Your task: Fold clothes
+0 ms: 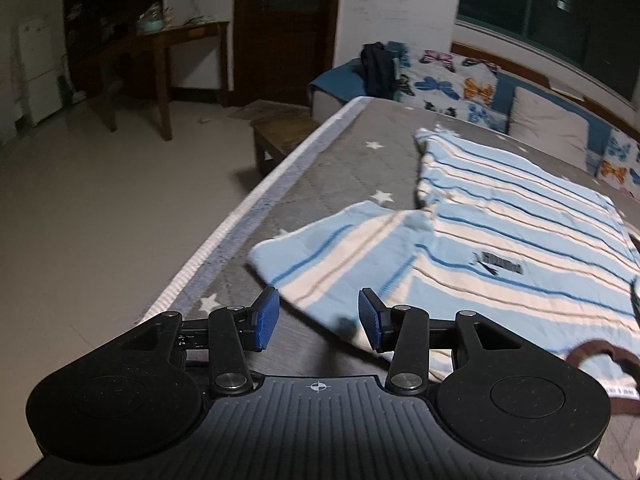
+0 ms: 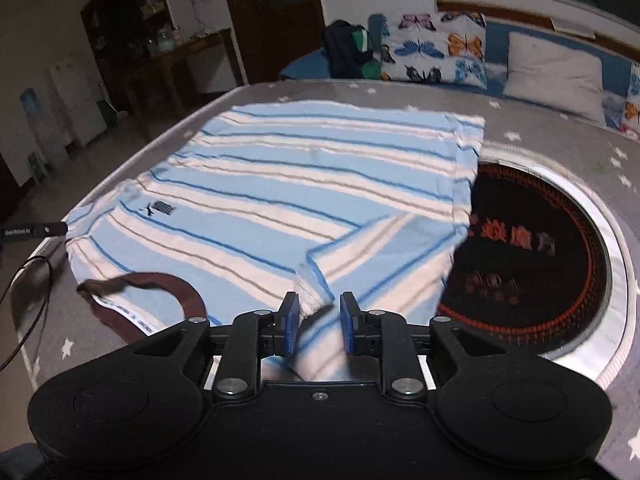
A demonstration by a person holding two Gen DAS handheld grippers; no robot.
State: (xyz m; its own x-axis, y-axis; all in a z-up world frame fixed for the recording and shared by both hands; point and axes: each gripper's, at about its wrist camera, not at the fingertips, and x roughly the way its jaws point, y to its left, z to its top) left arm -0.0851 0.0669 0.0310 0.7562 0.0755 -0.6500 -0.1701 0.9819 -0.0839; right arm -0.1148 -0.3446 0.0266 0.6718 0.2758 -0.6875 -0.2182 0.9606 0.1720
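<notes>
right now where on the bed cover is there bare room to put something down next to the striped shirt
Bare patches: the starred grey cover between the bed's white edge and the striped shirt; the far strip before the pillows. Crowded: the near right, taken by the round dark mat.

Striped blue-white shirt (image 2: pixel 280 184) flat on bed

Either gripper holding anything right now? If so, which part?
Nothing held. Left gripper is open over the striped shirt's left sleeve edge. Right gripper jaws stand apart around the folded-in right sleeve, pads not pressing it.
</notes>
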